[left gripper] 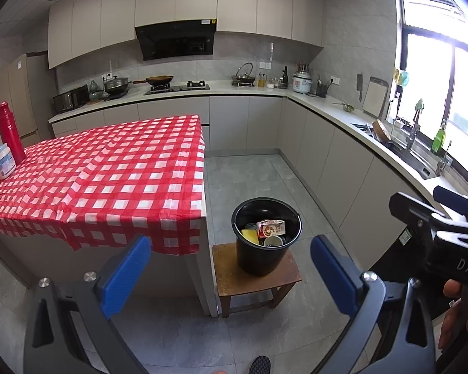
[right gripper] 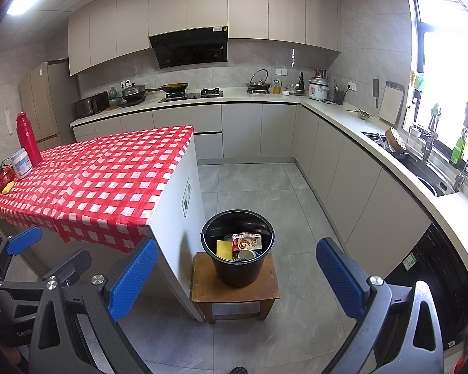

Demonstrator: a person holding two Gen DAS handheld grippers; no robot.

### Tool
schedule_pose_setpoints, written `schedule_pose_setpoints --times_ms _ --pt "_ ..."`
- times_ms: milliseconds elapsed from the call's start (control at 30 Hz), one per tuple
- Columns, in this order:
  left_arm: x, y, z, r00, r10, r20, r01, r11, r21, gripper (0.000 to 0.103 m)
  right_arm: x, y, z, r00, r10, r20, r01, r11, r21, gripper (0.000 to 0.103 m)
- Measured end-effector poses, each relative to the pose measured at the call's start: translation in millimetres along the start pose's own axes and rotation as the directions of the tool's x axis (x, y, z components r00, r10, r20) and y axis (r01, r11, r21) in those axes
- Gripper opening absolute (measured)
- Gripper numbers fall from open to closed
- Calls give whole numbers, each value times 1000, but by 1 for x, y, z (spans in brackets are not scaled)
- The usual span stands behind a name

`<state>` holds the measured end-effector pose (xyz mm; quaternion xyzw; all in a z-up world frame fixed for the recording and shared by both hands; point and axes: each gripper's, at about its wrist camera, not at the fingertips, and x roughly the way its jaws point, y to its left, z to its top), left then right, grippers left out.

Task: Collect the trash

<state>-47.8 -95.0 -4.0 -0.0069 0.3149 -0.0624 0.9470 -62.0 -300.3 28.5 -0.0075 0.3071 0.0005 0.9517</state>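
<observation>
Below and ahead of us, on a small wooden stool (right gripper: 235, 290) beside the checkered table (right gripper: 90, 180), stands the black bucket (right gripper: 237, 249). We see trash inside: a red-and-white carton (right gripper: 247, 242), a yellow sponge-like piece (right gripper: 224, 250), a round tin (left gripper: 273, 241). We hold the left gripper (left gripper: 231, 275) spread wide and empty, the bucket framed between its blue pads (left gripper: 126, 275), well apart from them. Our right gripper (right gripper: 237, 277) is likewise spread and empty, the bucket centred between its fingers. A red flask (right gripper: 28, 138) and a white tub (right gripper: 21, 163) sit at the table's far left.
</observation>
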Motion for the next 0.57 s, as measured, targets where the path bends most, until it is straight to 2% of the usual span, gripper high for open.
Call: schedule_pose_setpoints --times_ms 167,333,433,567 --pt "0 -1 1 1000 -10 6 10 1000 0 103 1 1 1 1000 -4 2 4 1000 0 103" --pt "0 0 1 999 9 33 -10 1000 11 103 1 2 1 1000 -4 2 4 1000 0 103" --pt "2 1 3 999 -25 28 25 1000 12 103 1 2 1 1000 -4 2 4 1000 0 103" --pt "3 3 5 999 -29 27 29 1000 0 103 2 2 1 1000 -4 2 4 1000 -1 103"
